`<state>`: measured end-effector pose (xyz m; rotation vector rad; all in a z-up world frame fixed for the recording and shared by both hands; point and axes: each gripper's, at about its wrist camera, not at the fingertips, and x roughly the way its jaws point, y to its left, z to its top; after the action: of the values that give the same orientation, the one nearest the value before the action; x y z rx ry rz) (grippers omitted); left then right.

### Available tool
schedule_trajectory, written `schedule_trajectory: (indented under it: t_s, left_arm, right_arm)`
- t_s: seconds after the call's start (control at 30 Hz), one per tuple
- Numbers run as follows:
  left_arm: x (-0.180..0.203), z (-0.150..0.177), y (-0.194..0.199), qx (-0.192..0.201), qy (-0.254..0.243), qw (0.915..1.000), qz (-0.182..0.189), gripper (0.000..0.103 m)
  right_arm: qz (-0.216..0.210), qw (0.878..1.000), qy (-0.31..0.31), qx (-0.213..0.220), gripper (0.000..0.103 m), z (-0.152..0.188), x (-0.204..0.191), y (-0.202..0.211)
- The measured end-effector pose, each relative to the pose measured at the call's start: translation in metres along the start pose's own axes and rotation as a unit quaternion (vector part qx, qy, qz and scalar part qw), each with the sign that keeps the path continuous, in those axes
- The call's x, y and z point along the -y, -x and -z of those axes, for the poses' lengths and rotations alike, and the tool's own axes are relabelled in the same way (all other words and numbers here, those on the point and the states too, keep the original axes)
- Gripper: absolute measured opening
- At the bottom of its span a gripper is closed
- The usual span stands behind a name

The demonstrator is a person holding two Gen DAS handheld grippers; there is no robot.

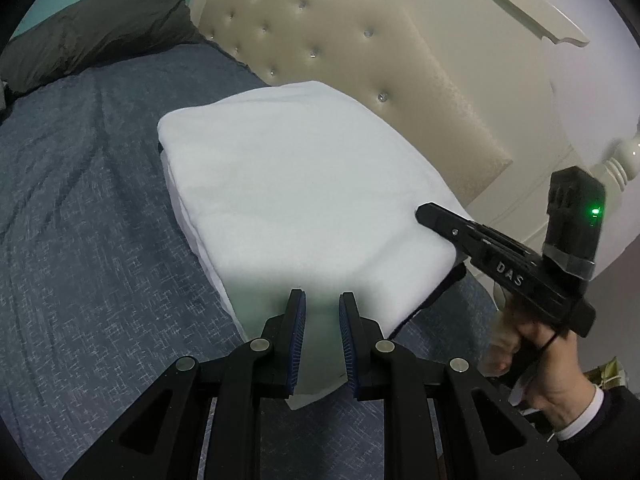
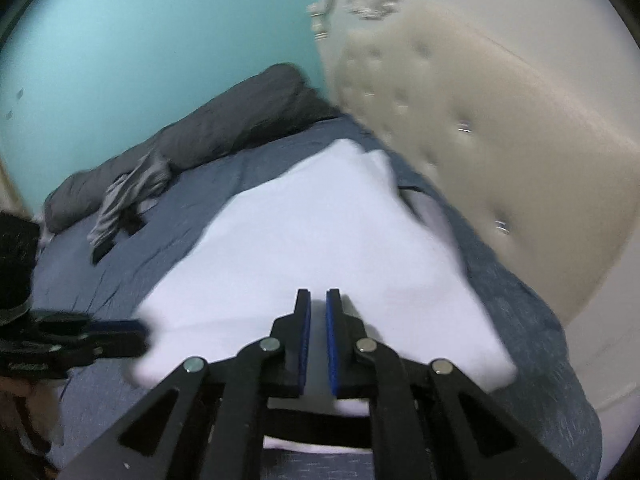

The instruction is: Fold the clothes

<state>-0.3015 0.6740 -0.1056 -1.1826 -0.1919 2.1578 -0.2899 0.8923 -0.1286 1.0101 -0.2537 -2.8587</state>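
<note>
A folded white garment (image 1: 296,184) lies on the bed (image 1: 88,208), on the blue-grey cover, close to the cream tufted headboard (image 1: 360,60). It sits as a thick, neat stack, its layered edges showing along the left side.

Left tongs (image 1: 322,308) are down at the near edge of the stack, and white cloth fills the narrow gap between the blue pads (image 1: 298,344). They look clamped on that near edge of the garment.

Over on the right, the right tongs (image 1: 424,212) come in from the side, held in a hand (image 1: 532,360) with a white cuff under a dark sleeve. The black tip rests against the garment's right corner, and a green light glows on the unit behind it.

From the right wrist view, blurred, the right tongs (image 2: 318,300) stand pinched almost together over the white cloth. A thin strip of white shows between the pads (image 2: 332,344), but whether any cloth is actually caught there I cannot tell.

The left tongs (image 2: 132,330) show at the left edge of that view, at the garment's corner.

Far back, a dark grey pillow (image 2: 224,128) lies against the teal wall (image 2: 140,40), with a crumpled grey cloth (image 2: 128,196) beside it.
</note>
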Motion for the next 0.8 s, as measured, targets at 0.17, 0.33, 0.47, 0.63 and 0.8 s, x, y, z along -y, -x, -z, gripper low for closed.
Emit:
schedule_trajectory:
  t_s: [0.17, 0.33, 0.47, 0.63, 0.8]
  left_arm:
    - [0.001, 0.001, 0.002, 0.004, -0.001, 1.0, -0.007, 0.018]
    - [-0.002, 0.003, 0.004, 0.002, -0.001, 1.0, -0.006, 0.018]
    - [-0.002, 0.004, 0.003, -0.002, -0.003, 1.0, 0.0, 0.018]
    - [-0.002, 0.004, 0.002, 0.0, -0.004, 1.0, -0.001, 0.018]
    - [-0.002, 0.006, 0.002, 0.001, -0.007, 1.0, -0.001, 0.018]
  right_arm:
    - [-0.01, 1.0, -0.005, 0.027, 0.003, -0.001, -0.008, 0.015]
    - [-0.055, 0.998, 0.034, 0.009, 0.003, 0.013, -0.044, 0.007]
    - [-0.033, 0.999, 0.023, 0.016, 0.001, 0.024, -0.029, 0.006]
    - [0.03, 0.999, -0.018, 0.035, 0.001, 0.022, 0.016, 0.011]
    - [0.063, 0.995, -0.071, 0.031, 0.001, 0.033, 0.058, 0.013]
